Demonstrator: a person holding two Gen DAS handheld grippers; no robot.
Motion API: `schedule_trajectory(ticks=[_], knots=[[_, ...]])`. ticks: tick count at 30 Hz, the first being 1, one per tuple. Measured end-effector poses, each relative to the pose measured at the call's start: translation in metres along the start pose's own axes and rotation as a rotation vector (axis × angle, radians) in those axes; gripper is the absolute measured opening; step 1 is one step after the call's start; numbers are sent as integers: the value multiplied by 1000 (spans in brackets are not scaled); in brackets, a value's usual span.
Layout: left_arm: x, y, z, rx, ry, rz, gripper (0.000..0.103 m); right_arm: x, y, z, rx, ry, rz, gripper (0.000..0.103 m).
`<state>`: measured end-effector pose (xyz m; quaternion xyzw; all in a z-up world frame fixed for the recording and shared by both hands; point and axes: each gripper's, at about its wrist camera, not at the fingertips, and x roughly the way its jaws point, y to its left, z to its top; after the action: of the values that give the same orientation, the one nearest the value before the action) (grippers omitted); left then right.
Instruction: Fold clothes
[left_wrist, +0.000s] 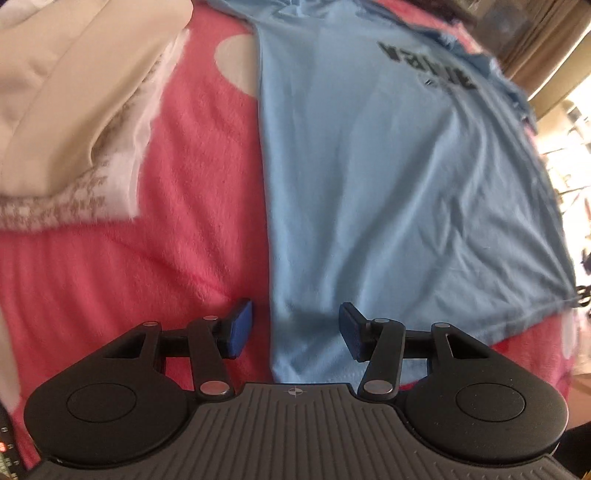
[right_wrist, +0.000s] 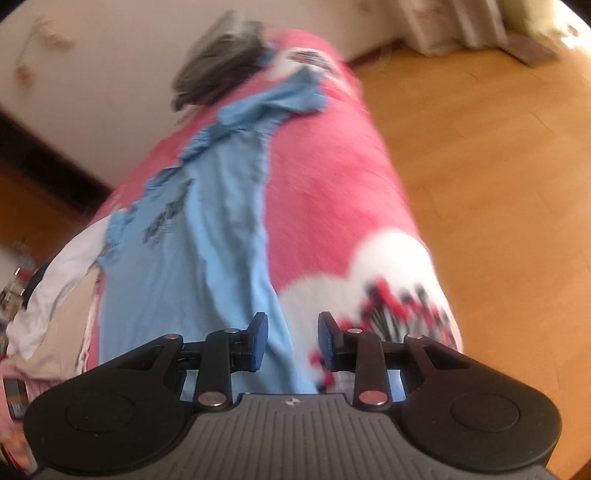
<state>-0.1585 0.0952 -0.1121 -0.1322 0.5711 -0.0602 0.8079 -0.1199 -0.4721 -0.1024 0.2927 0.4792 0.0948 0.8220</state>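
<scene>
Both grippers, left (left_wrist: 295, 330) and right (right_wrist: 292, 341), gape empty over blue shirt (left_wrist: 388, 184); cream clothes (left_wrist: 66, 92) beside.

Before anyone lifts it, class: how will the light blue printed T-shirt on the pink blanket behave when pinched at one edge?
The light blue T-shirt lies wrinkled, so it will probably droop limply. It looks thin, likely light. It may drag on the fuzzy pink blanket.

Wooden floor (right_wrist: 480, 166), pale wall (right_wrist: 110, 74), pink blanket (right_wrist: 332, 184)
</scene>
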Motion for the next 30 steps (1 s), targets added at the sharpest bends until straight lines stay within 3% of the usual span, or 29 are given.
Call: schedule_trajectory(ticks=[5, 11, 17, 21, 26, 28, 30], knots=[[-4, 18, -8, -38, -1, -88, 37, -11, -5, -26, 80, -7, -88, 33], [-5, 19, -23, -39, 31, -147, 36, -8, -13, -40, 159, -41, -112, 33], [-3, 15, -29, -27, 31, -152, 37, -3, -2, -33, 122, -73, -63, 33], [-3, 8, -32, -1, 24, -118, 35, 17, 15, -13, 19, -67, -38, 33], [-6, 10, -36, -48, -2, -65, 3, 46, 20, 4, -29, -19, -21, 32], [-14, 7, -38, -38, -15, -55, 2, 48, 18, 2, -34, -23, -17, 26], [-25, 5, -39, -30, -33, -41, 1, 44, 18, -2, -43, -27, -24, 4]])
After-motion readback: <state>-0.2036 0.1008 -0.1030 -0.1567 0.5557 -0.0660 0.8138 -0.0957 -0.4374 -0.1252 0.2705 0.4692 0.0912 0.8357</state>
